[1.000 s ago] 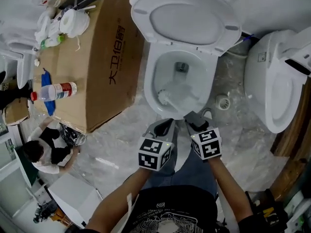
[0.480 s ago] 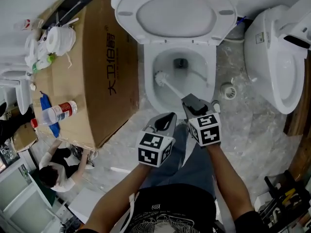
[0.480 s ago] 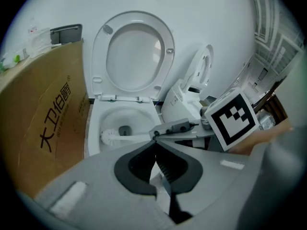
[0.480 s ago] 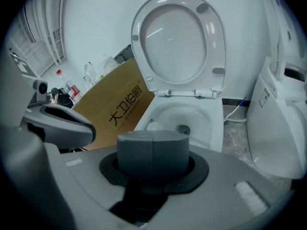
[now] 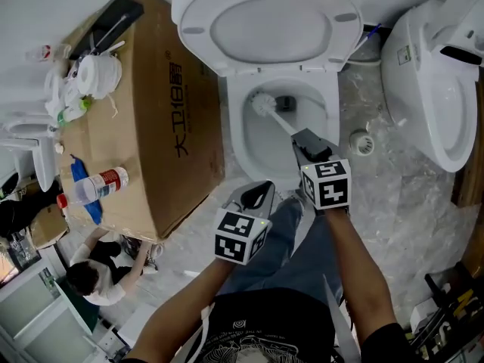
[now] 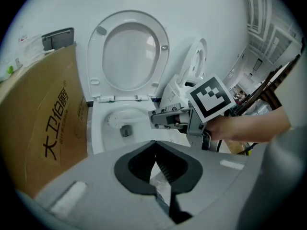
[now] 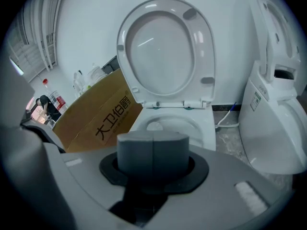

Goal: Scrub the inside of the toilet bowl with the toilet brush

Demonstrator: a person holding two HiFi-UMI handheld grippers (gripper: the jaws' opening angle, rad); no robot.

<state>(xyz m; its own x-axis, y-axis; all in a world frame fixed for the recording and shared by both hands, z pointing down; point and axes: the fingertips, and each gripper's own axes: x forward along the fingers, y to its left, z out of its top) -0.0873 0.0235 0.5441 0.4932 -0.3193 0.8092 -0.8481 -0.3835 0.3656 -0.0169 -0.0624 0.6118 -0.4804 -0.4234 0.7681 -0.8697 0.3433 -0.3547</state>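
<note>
Centrally, one white toilet (image 5: 233, 123), seat and lid (image 5: 268, 23) raised upright against the wall, bowl open. One toilet brush (image 5: 265, 104): white bristle head lies inside the bowl at the rear left, touching the porcelain just beside the dark outlet (image 5: 285, 103); its pale handle slants back over the front of the bowl to the right gripper (image 5: 302, 138). Right gripper: jaws pressed together on the end of that handle, the two grey pads meeting along a seam in the right gripper view (image 7: 153, 147); it is held out over the front rim. Left gripper (image 5: 257, 195): held low, short of the bowl's front edge, near the person's knee, jaw tips touching and nothing gripped between them in the left gripper view (image 6: 154, 150). One large cardboard box (image 5: 151, 127) with printed characters, standing just beside the toilet's left flank; on its top, a red-capped bottle (image 5: 94, 187) lying on its side and a roll of white paper (image 5: 98, 74). One second white toilet (image 5: 423, 74) to the right, apart from the first. One round floor drain (image 5: 361, 144) between the two. One person (image 5: 98, 274) crouching on the floor at lower left.
</note>
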